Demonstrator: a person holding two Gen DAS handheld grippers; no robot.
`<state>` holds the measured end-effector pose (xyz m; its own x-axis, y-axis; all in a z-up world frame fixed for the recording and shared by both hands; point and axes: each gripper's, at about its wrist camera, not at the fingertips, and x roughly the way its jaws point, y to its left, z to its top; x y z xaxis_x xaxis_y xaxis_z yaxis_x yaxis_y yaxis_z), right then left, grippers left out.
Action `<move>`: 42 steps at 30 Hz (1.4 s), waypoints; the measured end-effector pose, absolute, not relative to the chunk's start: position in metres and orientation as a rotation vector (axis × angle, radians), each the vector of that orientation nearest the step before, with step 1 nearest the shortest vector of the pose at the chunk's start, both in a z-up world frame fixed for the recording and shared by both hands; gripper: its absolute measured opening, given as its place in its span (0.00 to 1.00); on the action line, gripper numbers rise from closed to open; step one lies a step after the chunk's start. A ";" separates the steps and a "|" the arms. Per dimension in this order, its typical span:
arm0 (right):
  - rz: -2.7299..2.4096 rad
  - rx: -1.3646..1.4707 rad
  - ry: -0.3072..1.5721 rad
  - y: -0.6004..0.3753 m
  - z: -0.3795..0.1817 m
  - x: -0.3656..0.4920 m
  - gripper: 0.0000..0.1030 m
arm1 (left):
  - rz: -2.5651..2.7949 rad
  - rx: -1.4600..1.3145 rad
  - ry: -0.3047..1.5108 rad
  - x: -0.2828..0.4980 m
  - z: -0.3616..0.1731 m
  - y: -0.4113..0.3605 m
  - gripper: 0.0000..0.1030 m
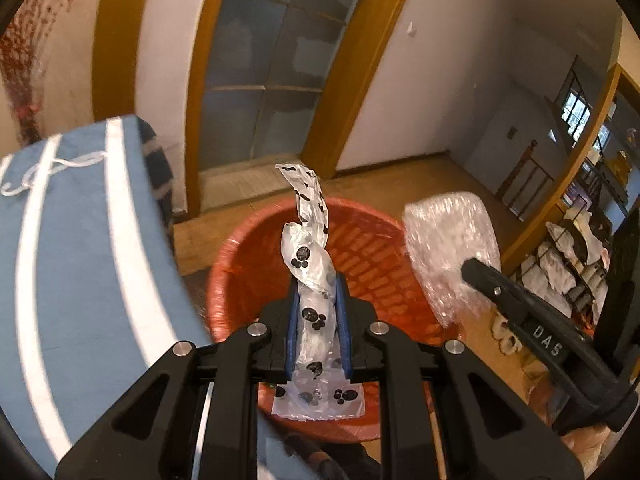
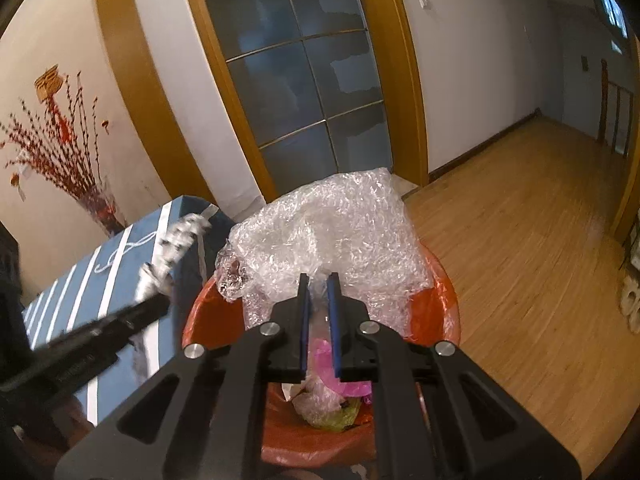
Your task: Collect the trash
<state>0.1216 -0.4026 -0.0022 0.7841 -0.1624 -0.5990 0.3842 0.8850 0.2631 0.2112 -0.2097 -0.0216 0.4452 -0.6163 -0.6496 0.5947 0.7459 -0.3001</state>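
Two hand-held grippers over the orange bin (image 1: 248, 264). Left hand-held gripper (image 1: 317, 312) clamped on paw-print plastic wrapper (image 1: 310, 264); right hand-held gripper (image 2: 319, 312) nearly closed, pinching bubble wrap (image 2: 332, 224). Step: drop-off. Next, judged: open both jaws so the trash falls inside, clear of the rim.

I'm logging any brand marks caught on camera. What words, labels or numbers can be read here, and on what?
"DAS": white letters on the black right gripper body, seen from the left wrist view.
Left gripper side marking in the right wrist view: too blurred to read.
Clear wrapper: black paw prints only, no text.
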 end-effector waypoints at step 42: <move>-0.344 0.179 0.423 -0.259 0.066 -0.035 0.96 | -0.225 0.038 0.466 0.037 0.041 -0.020 0.97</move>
